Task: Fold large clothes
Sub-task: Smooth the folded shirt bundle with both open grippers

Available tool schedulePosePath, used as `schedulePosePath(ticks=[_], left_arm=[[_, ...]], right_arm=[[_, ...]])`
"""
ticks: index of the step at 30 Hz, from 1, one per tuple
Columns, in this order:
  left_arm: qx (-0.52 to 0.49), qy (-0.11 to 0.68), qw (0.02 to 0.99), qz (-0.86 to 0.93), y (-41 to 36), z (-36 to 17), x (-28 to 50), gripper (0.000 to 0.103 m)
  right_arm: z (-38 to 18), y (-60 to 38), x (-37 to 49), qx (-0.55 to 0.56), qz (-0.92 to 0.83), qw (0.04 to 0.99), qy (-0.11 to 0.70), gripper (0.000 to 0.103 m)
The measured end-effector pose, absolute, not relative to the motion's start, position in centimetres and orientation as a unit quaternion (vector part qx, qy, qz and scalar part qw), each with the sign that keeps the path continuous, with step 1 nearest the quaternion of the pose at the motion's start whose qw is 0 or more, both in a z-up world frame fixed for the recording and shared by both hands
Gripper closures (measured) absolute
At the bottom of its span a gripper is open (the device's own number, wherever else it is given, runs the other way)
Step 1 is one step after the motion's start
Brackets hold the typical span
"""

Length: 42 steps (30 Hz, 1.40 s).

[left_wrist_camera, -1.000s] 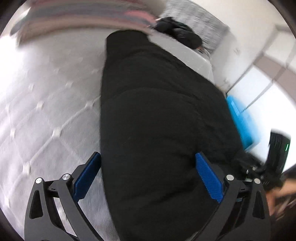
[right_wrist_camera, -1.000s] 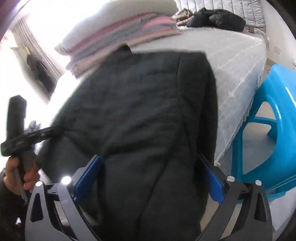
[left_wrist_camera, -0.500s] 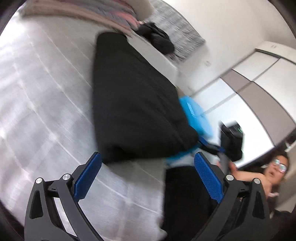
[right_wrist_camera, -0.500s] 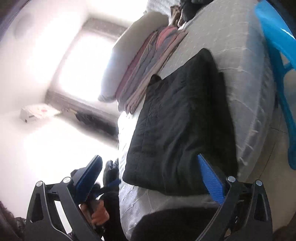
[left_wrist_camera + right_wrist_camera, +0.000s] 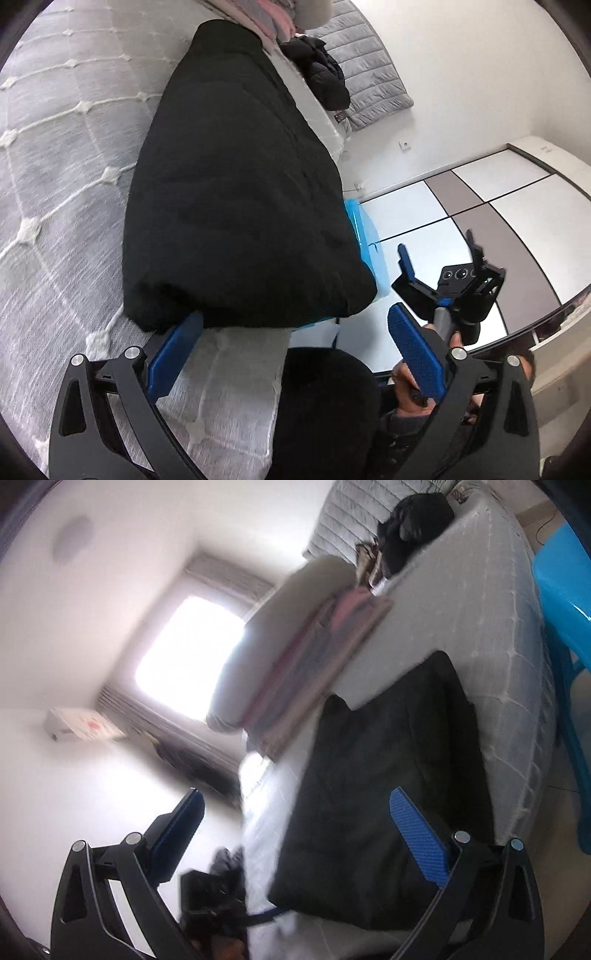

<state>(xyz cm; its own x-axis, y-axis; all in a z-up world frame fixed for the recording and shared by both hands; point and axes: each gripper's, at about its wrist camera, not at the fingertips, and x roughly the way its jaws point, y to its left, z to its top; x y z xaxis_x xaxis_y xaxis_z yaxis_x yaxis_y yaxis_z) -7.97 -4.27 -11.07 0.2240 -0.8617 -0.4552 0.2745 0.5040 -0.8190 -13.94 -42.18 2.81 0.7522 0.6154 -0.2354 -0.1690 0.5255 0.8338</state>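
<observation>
A black padded garment [image 5: 236, 192] lies folded into a long block on the grey quilted bed [image 5: 55, 177], near the bed's side edge. The right wrist view shows the same garment [image 5: 388, 794] from further back, blurred. My left gripper [image 5: 291, 350] is open just short of the garment's near end, its left pad close under the folded edge, nothing between the fingers. My right gripper [image 5: 295, 827] is open and lifted away from the bed, holding nothing; it also shows as the right gripper [image 5: 402, 284] off the bed's edge, held in a hand.
A stack of folded pink and grey bedding with a pillow [image 5: 295, 657] lies further up the bed. Another dark garment [image 5: 325, 74] sits by the grey quilted headboard. A blue plastic stool [image 5: 561, 609] stands beside the bed. A wardrobe [image 5: 498, 221] fills the wall beyond.
Both grippers have drawn back from over the garment and let it lie folded on the bed. The right gripper swung up and away; the left one came back close to the near edge.
</observation>
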Motion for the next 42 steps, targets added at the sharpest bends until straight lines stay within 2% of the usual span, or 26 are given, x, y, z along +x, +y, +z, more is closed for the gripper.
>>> schedulePosePath(ticks=[4, 5, 6, 7, 8, 9, 10, 11, 12, 14, 15, 17, 19, 21, 23, 25, 27, 30, 32, 39, 42], left_arm=[[-0.318, 0.481, 0.726, -0.375, -4.6, -12.3, -7.3, 0.007], [-0.328, 0.474, 0.733, -0.363, -4.3, -12.3, -7.3, 0.01], [-0.338, 0.471, 0.737, -0.347, -3.8, -12.5, -7.3, 0.016], [-0.35, 0.471, 0.743, -0.323, -3.0, -12.8, -7.4, 0.034], [-0.359, 0.47, 0.744, -0.31, -2.4, -13.0, -7.4, 0.052], [-0.369, 0.471, 0.742, -0.301, -1.7, -13.5, -7.5, 0.062], [-0.38, 0.47, 0.738, -0.301, -1.2, -14.1, -7.6, 0.066], [-0.38, 0.47, 0.738, -0.301, -1.0, -14.2, -7.6, 0.066], [-0.372, 0.47, 0.741, -0.302, -1.2, -14.2, -7.8, 0.066], [-0.353, 0.471, 0.748, -0.307, -2.1, -13.7, -8.1, 0.061], [-0.336, 0.472, 0.754, -0.311, -2.6, -13.1, -8.5, 0.057], [-0.298, 0.465, 0.771, -0.318, -3.2, -11.4, -9.4, 0.043], [-0.258, 0.457, 0.787, -0.323, -3.4, -9.9, -10.6, 0.036], [-0.231, 0.436, 0.807, -0.323, -3.0, -8.0, -11.8, 0.032], [-0.207, 0.39, 0.836, -0.326, -1.8, -4.9, -12.7, 0.015], [-0.195, 0.349, 0.854, -0.332, -1.8, -2.3, -12.6, 0.011], [-0.18, 0.332, 0.862, -0.338, -2.6, -0.9, -11.3, 0.011], [-0.158, 0.311, 0.877, -0.332, -5.5, -0.4, -9.2, 0.011], [-0.136, 0.301, 0.891, -0.313, -6.9, -0.8, -7.9, 0.011], [-0.116, 0.271, 0.924, -0.242, -10.8, -1.1, -2.9, 0.01], [-0.113, 0.275, 0.93, -0.217, -12.0, -1.8, -1.3, 0.01]], right_arm=[[0.5, -39.2, -10.5, 0.401, 0.27, 0.804, 0.345, 0.006], [-0.5, -38.6, -9.8, 0.388, 0.258, 0.802, 0.373, 0.006], [-2.4, -38.2, -8.7, 0.371, 0.229, 0.799, 0.414, 0.007], [-4.3, -38.4, -8.0, 0.376, 0.227, 0.788, 0.432, 0.007], [-5.6, -39.5, -7.7, 0.416, 0.236, 0.766, 0.43, 0.015], [-5.9, -40.2, -7.7, 0.423, 0.229, 0.764, 0.429, 0.037], [-6.0, -40.6, -7.9, 0.409, 0.21, 0.77, 0.442, 0.048], [-6.2, -40.8, -8.1, 0.394, 0.195, 0.776, 0.451, 0.068], [-6.6, -41.1, -8.3, 0.39, 0.186, 0.779, 0.454, 0.081], [-7.4, -42.2, -8.8, 0.413, 0.196, 0.769, 0.447, 0.084], [-7.6, -42.6, -8.9, 0.425, 0.201, 0.763, 0.443, 0.084], [-7.1, -42.9, -9.2, 0.418, 0.203, 0.768, 0.44, 0.083], [-6.0, -42.5, -9.3, 0.392, 0.203, 0.782, 0.441, 0.073], [-4.1, -41.8, -9.8, 0.377, 0.222, 0.795, 0.421, 0.03], [-1.7, -41.5, -11.0, 0.352, 0.231, 0.822, 0.385, 0.011], [-0.3, -40.9, -11.8, 0.322, 0.245, 0.837, 0.369, 0.009], [-1.6, -40.3, -11.4, 0.306, 0.235, 0.83, 0.403, 0.008], [-4.4, -39.9, -11.3, 0.285, 0.226, 0.828, 0.427, 0.008], [-3.6, -40.3, -11.8, 0.291, 0.225, 0.83, 0.42, 0.008], [2.9, -41.8, -8.0, 0.321, 0.226, 0.87, 0.299, 0.007], [3.1, -41.4, -4.0, 0.328, 0.228, 0.878, 0.263, 0.007]])
